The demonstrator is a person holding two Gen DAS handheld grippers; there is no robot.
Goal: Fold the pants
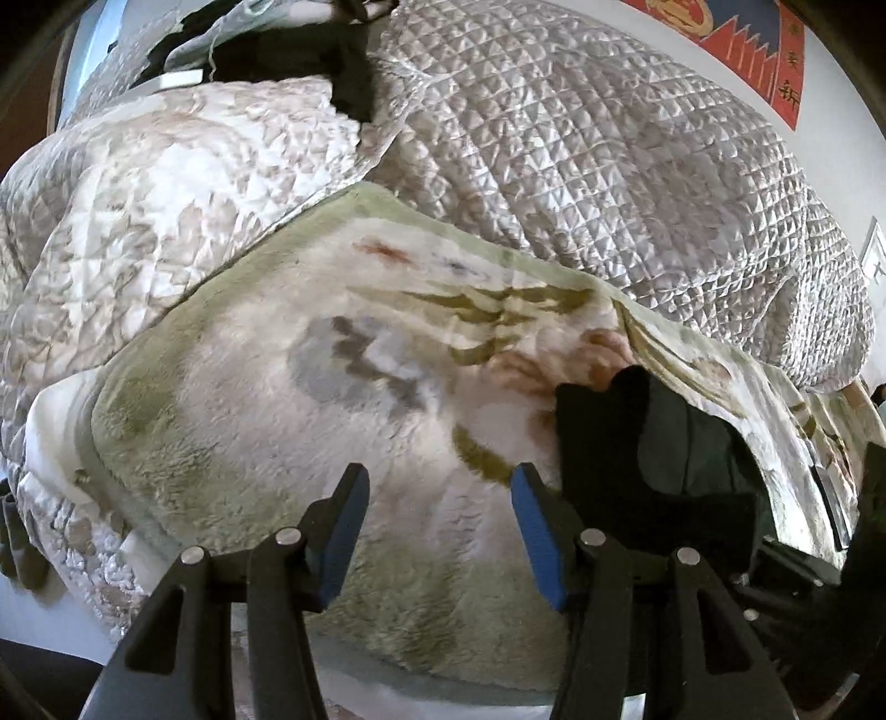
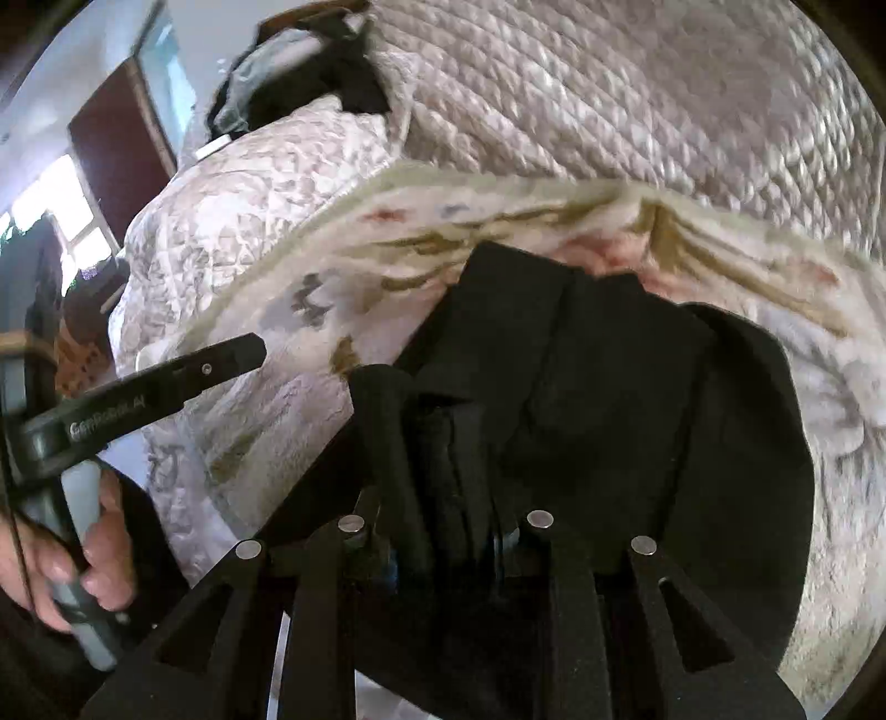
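The black pants (image 2: 609,399) lie bunched on a pale plush blanket (image 1: 310,399) on a bed. My right gripper (image 2: 448,531) is shut on a fold of the pants at their near edge, and the cloth hides its fingertips. In the left wrist view the pants (image 1: 653,454) sit to the right of my left gripper (image 1: 437,487), which is open and empty over the blanket, its blue pads (image 1: 534,526) apart. The left gripper also shows in the right wrist view (image 2: 243,351), held in a hand at the left.
A silver quilted bedspread (image 1: 609,144) is heaped behind the blanket, with a floral quilt (image 1: 138,210) to the left. Dark clothes (image 1: 310,61) lie at the far end of the bed. A red wall hanging (image 1: 764,50) is at the upper right.
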